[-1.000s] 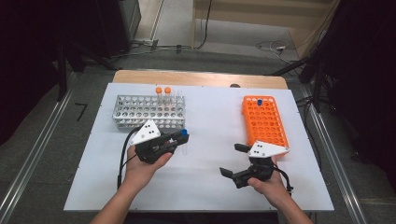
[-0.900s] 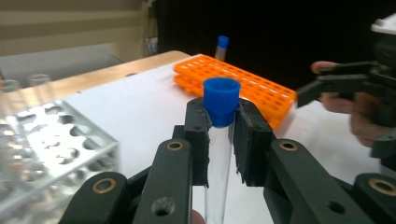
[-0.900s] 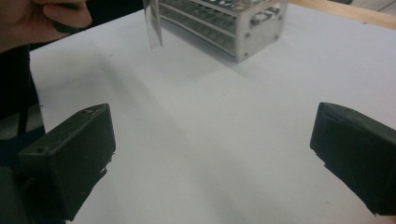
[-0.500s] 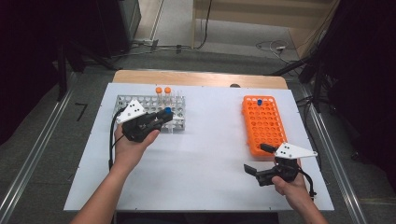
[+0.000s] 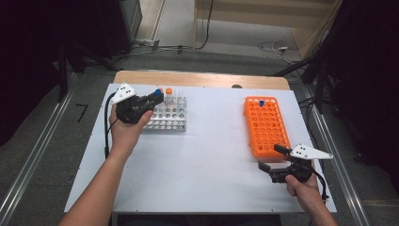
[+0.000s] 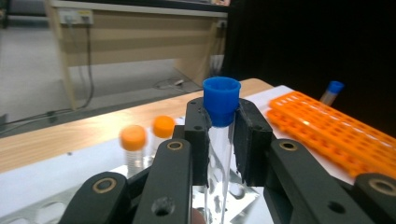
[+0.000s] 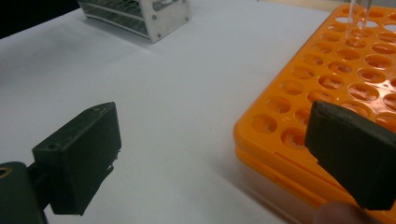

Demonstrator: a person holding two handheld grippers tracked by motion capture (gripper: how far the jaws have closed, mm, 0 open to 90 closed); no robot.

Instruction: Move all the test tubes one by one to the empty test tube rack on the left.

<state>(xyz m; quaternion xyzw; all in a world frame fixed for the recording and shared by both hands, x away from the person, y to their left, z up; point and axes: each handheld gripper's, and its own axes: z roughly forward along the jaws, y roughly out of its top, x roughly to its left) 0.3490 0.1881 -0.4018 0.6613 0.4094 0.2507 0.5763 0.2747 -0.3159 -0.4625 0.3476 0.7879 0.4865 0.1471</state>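
Carrying blue-capped tube [image 6: 220, 135], clamped in left gripper [image 5: 151, 99], over metal rack [image 5: 168, 116]; next likely seating it; right gripper [image 5: 272, 159] spread, empty.

- Shiny perforated metal tube rack [image 5: 168, 117]
- Glossy orange plastic rack [image 5: 266, 126]
- Clear smooth tube, matt blue plastic cap [image 6: 221, 100]
- Matt white tabletop [image 5: 207, 160], wooden edge

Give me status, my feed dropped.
Left gripper shut on blue-capped tube over metal rack. Right gripper open beside orange rack. Nothing in the way.
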